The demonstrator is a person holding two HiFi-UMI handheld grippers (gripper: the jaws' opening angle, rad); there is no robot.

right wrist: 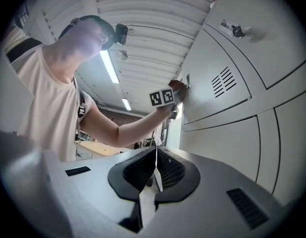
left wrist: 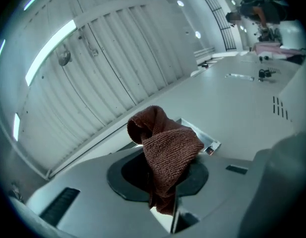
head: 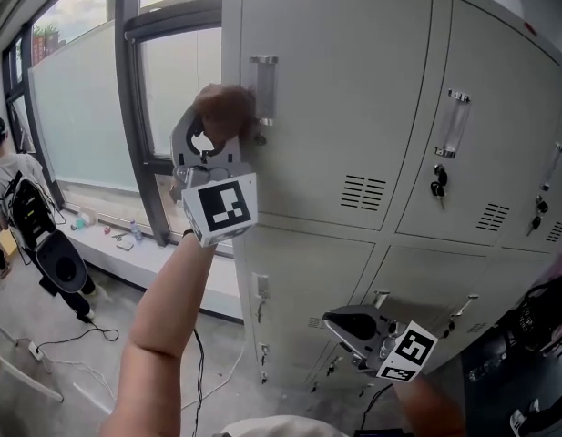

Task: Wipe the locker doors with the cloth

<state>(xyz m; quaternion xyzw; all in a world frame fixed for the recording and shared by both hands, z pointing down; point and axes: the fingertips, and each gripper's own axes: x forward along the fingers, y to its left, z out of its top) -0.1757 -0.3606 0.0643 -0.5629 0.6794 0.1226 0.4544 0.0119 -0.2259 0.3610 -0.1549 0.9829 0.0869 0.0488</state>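
My left gripper (head: 219, 127) is raised against the upper-left locker door (head: 326, 89) and is shut on a brown cloth (head: 224, 109). The cloth presses on the door right beside its clear handle (head: 262, 87). In the left gripper view the cloth (left wrist: 165, 150) bulges out from between the jaws, with the grey door (left wrist: 232, 108) behind it. My right gripper (head: 340, 324) hangs low in front of the bottom lockers (head: 299, 289), shut with nothing in it. The right gripper view shows the left gripper and the cloth (right wrist: 176, 85) on the door from below.
Neighbouring locker doors carry clear handles (head: 455, 121) and hanging keys (head: 438, 182). A window with a dark frame (head: 135, 107) stands left of the lockers. Chairs (head: 57, 253) and cables lie on the floor at the left. A dark object (head: 540, 321) sits at the right edge.
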